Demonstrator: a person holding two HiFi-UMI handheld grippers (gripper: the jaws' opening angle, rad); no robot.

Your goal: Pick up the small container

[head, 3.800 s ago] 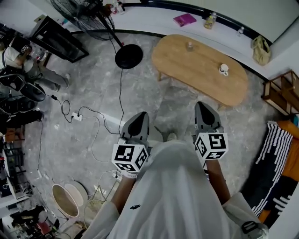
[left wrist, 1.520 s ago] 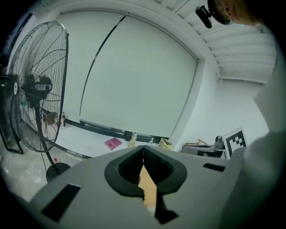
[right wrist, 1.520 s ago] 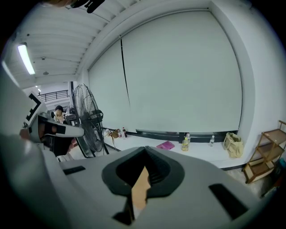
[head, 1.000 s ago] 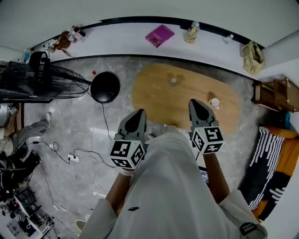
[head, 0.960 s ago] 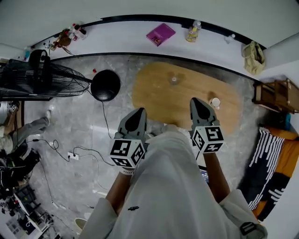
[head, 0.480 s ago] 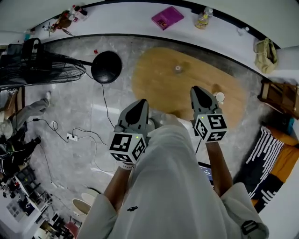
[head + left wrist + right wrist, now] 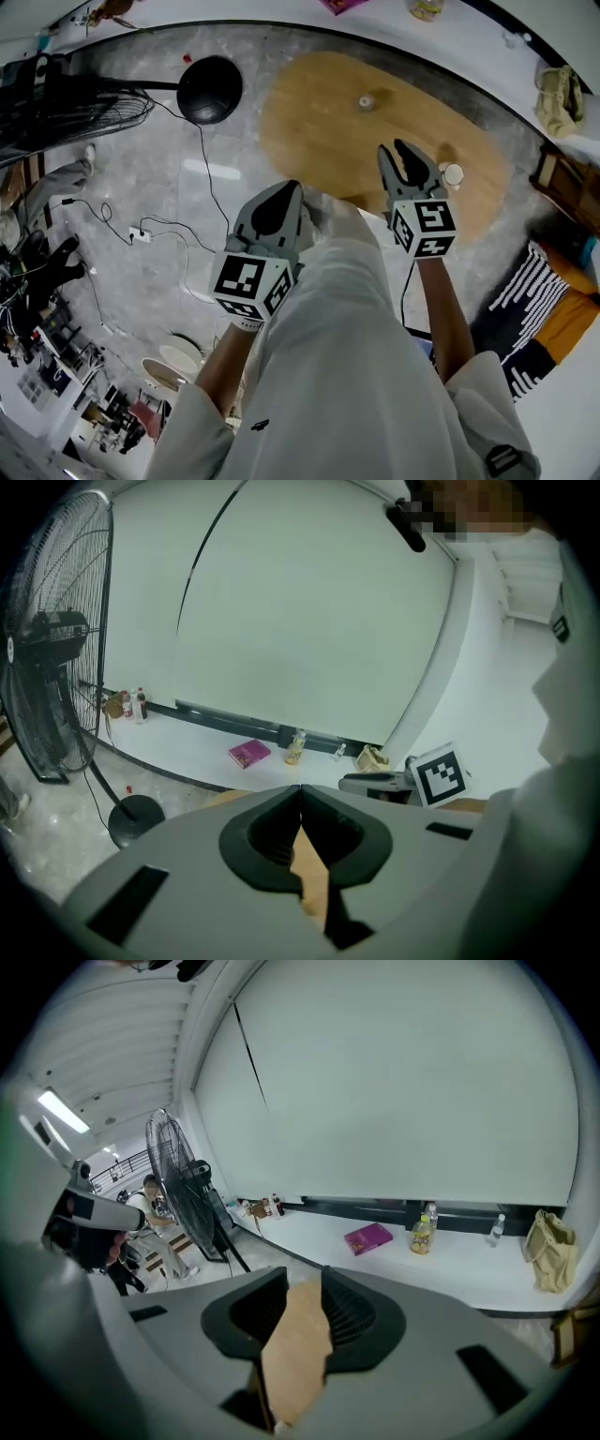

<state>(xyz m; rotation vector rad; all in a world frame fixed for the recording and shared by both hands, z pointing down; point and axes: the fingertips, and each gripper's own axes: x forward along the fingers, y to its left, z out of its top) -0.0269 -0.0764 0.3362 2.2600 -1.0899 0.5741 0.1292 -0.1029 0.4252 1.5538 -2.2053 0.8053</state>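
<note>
Head view, left to right. The left forearm (image 7: 221, 361) reaches forward and holds the left gripper (image 7: 284, 190) level, its tip at the near edge of the table (image 7: 309, 131). In the left gripper view, the left gripper (image 7: 300, 789) has its jaws closed tip to tip with nothing gripped. The right forearm (image 7: 442, 314) reaches farther, carrying the right gripper (image 7: 394, 147) out over the tabletop. Its jaws are opening and stand a narrow gap apart. In the right gripper view only bare wood shows inside that gap. The small container (image 7: 364, 101) stands on the table ahead and slightly left of the right gripper, clearly apart from it. A cup (image 7: 452, 174) stands just right of that gripper. Compared with half a second earlier, the right jaws, then together, have parted. Both grippers have advanced toward the table, and the small container now lies closer to the right gripper's tips.
</note>
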